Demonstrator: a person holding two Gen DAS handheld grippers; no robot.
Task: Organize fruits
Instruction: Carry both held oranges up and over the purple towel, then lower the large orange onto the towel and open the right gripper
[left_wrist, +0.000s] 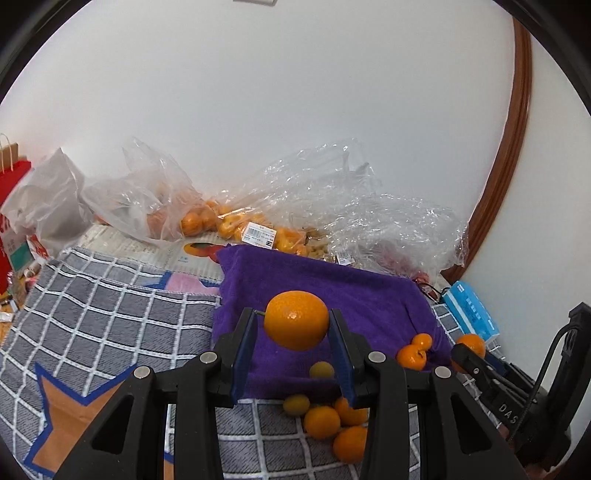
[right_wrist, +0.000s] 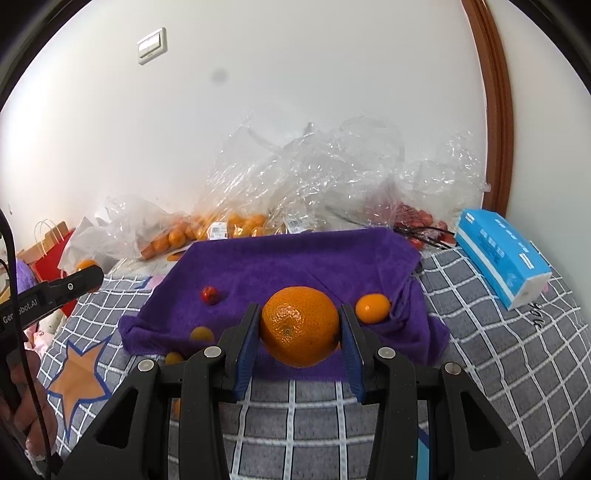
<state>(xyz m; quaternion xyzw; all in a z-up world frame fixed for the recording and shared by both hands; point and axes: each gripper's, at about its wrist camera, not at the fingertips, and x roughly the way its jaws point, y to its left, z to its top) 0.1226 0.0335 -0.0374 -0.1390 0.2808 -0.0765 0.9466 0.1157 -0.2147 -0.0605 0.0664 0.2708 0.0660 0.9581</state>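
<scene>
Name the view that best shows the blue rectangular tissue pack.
The right wrist view: the blue rectangular tissue pack lies whole and unobstructed on the grey checked blanket. The left wrist view shows it small and distorted at the right edge.

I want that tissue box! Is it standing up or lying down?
Lying down. The blue tissue box rests flat on its broad side on the checked blanket, beside the purple towel.

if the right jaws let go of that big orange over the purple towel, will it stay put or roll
The orange is round, so it would probably roll. The purple towel looks soft and plush, which may slow it. Its dimpled peel probably helps the pads grip it.
</scene>
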